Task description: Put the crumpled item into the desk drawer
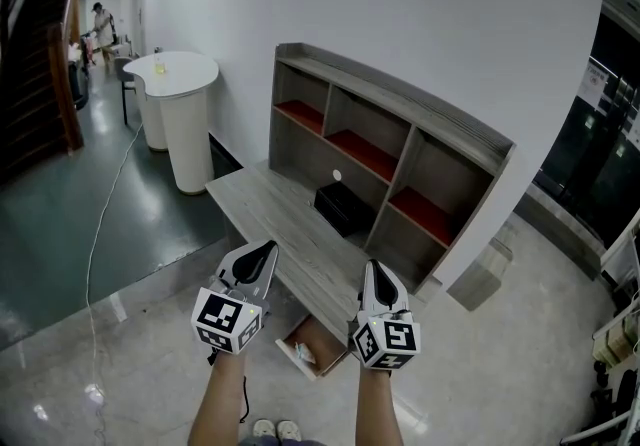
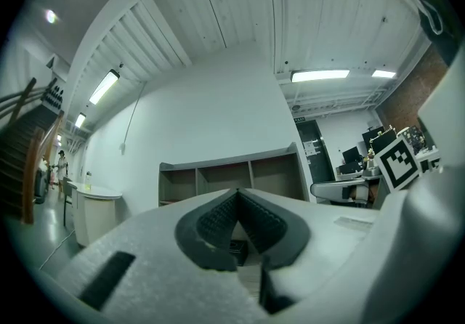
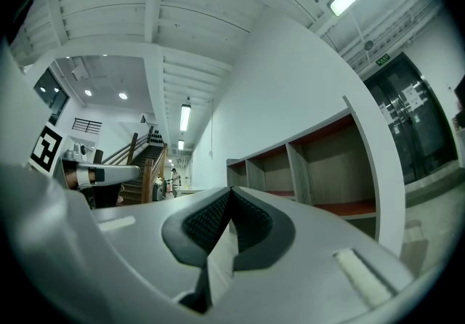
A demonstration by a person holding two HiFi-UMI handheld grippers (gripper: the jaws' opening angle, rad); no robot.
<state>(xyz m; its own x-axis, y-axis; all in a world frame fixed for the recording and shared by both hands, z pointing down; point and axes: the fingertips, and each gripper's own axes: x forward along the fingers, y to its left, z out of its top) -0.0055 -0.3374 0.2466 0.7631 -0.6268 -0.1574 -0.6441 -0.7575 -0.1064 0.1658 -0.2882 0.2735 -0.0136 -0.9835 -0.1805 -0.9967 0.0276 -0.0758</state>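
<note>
Both grippers hang side by side in front of a grey wooden desk (image 1: 268,204) with a shelf unit on top. My left gripper (image 1: 265,249) is shut with nothing between its pads (image 2: 218,217). My right gripper (image 1: 376,270) is shut and empty too, its pads (image 3: 207,221) meeting at the tip. A black crumpled-looking item (image 1: 340,206) lies on the desktop near the shelves, beyond both grippers. Below the desk's near edge a drawer (image 1: 322,334) stands open, with something small and white (image 1: 302,354) inside it. What that white thing is I cannot tell.
The shelf unit (image 1: 400,149) has open compartments with red floors. A white rounded counter (image 1: 185,104) stands left of the desk. A cable (image 1: 100,224) runs across the glossy floor at left. A person stands far down the corridor (image 1: 102,24). My shoes show at the bottom edge.
</note>
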